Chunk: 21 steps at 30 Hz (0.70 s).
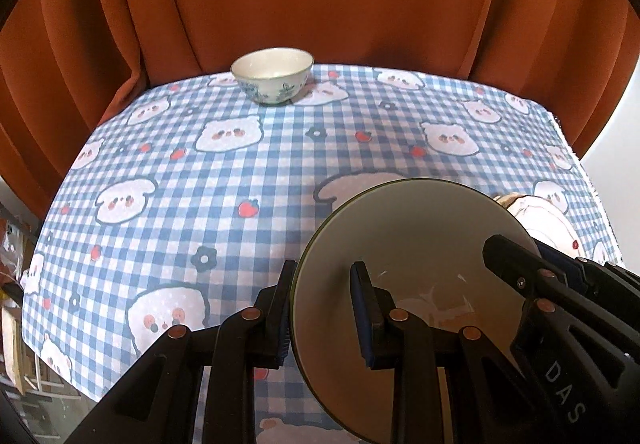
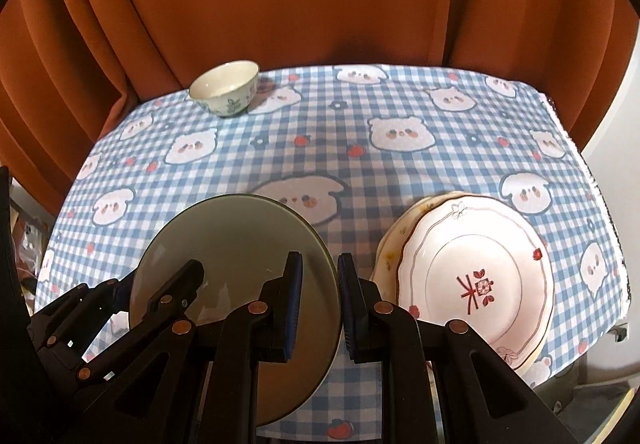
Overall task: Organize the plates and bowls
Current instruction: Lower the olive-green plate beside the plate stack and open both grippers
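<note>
A: Since both of my hand-held grippers are clamped on the grey plate point(image 2: 236, 244), the left hand-held gripper point(image 1: 324, 308) on its left rim and the right hand-held gripper point(image 2: 320, 284) on its right rim, I'd keep it level.

B: Where does it go?

A: Probably onto the stack of white plates point(image 2: 472, 276) on the surface point(image 2: 360, 124), just to the right. The plate hangs above the cloth, beside that stack. I'd centre it first, then lower.

B: And the bowl point(image 2: 225, 92)?

A: Far edge, well apart.
</note>
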### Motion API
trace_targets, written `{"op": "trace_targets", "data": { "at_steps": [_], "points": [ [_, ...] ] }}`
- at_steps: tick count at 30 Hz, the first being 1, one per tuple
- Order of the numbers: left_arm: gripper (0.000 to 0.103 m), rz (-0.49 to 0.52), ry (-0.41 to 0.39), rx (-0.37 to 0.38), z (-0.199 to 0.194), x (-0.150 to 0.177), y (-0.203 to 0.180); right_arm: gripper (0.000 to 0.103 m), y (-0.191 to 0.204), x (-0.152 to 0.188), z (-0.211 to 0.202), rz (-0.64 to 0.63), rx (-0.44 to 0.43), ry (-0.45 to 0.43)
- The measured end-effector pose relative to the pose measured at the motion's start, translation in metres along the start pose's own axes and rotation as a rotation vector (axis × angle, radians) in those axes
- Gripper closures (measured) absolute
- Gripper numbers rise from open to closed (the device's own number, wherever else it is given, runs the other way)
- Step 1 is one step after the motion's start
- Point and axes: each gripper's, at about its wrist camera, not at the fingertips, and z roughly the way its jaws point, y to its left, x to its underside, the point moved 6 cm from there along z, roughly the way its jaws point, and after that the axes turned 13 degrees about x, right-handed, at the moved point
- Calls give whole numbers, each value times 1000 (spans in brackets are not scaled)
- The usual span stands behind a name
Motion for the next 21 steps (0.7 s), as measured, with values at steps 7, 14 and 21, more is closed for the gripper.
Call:
{"op": "trace_targets", "data": {
  "at_steps": [7, 14, 21],
  "points": [
    [78, -19, 24, -14, 11, 3, 8, 82, 8, 2, 14, -31, -9, 25],
    [78, -26, 54, -15, 24, 5, 12, 82, 12, 1, 28, -53, -4, 46],
    [78, -15, 79, -22, 36, 8, 10, 82, 11, 4, 42, -58, 1, 70]
  ]
}}
